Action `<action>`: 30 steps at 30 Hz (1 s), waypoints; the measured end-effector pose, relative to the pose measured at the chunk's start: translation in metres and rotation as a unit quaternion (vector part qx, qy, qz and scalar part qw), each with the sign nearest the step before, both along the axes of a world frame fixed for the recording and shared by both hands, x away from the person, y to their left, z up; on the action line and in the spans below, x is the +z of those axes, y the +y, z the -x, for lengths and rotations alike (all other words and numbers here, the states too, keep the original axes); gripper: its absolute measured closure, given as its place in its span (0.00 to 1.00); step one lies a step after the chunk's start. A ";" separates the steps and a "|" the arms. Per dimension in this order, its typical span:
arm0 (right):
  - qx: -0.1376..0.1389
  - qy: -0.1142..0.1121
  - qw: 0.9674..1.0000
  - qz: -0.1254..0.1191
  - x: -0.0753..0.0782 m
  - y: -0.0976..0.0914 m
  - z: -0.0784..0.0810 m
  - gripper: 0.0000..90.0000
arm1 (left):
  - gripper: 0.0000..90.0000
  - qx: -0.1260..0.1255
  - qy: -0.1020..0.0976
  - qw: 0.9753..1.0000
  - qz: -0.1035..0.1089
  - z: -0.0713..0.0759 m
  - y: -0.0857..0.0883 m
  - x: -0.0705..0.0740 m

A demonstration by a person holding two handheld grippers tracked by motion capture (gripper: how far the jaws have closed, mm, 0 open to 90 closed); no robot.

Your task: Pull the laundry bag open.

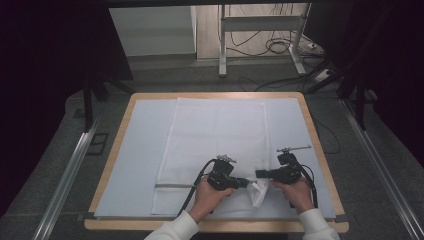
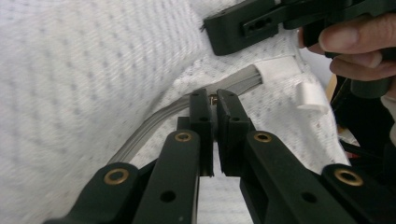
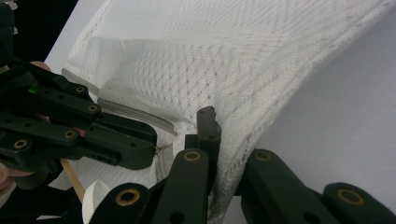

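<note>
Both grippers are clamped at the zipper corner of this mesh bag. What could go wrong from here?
The left gripper seems to pinch only the small zipper pull; it could slip out once tension comes on.

The right gripper grips the mesh bag at its edge; a hard pull might stretch or snag the weave.

The grippers sit close together, so they could knock into each other.

Your right hand-held gripper (image 3: 212, 140) has one black jaw buried behind the fold of the white mesh laundry bag (image 3: 196, 70), so you cannot see that pad. In the left gripper view, the tiny brass piece pinched at the tips of your left hand-held gripper (image 2: 215, 100) is too small to identify; it may be the pull of the grey zipper (image 2: 154, 123). In the high view your forearms are cut off by the bottom edge, and your hands cover both handles.
</note>
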State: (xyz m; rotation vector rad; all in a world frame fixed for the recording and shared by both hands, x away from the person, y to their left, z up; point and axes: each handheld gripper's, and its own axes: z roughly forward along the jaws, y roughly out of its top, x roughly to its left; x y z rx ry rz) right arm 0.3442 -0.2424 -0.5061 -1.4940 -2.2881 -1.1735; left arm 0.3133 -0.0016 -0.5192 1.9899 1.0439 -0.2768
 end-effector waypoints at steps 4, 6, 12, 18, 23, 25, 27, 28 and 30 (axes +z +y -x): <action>0.002 -0.002 1.000 -0.005 0.001 0.000 0.000 0.98 | 0.96 -0.001 -0.001 1.000 0.005 0.001 0.005 0.001; 0.004 -0.002 1.000 -0.007 0.001 0.000 0.000 0.98 | 0.96 -0.002 -0.004 1.000 0.007 0.001 0.007 0.001; 0.001 -0.003 1.000 -0.002 0.000 0.000 0.000 0.98 | 0.96 -0.005 -0.007 1.000 0.006 -0.002 0.008 -0.002; 0.000 -0.001 1.000 -0.002 -0.002 0.001 0.001 0.98 | 0.96 -0.004 -0.011 1.000 0.002 -0.003 0.011 -0.001; 0.001 0.000 1.000 -0.002 -0.002 0.002 0.001 0.98 | 0.96 -0.002 -0.012 1.000 -0.004 -0.004 0.013 -0.001; 0.001 0.001 1.000 -0.003 -0.002 0.001 0.000 0.98 | 0.96 0.000 -0.011 1.000 -0.005 -0.004 0.014 -0.001; 0.000 0.003 1.000 -0.004 -0.003 0.001 0.000 0.98 | 0.96 0.000 -0.013 1.000 -0.007 -0.004 0.015 -0.001; 0.000 0.003 1.000 -0.003 -0.003 0.001 0.000 0.98 | 0.96 0.000 -0.014 1.000 -0.009 -0.004 0.016 -0.001; 0.000 0.003 1.000 -0.004 -0.003 0.001 0.000 0.98 | 0.96 0.001 -0.015 1.000 -0.010 -0.004 0.017 -0.002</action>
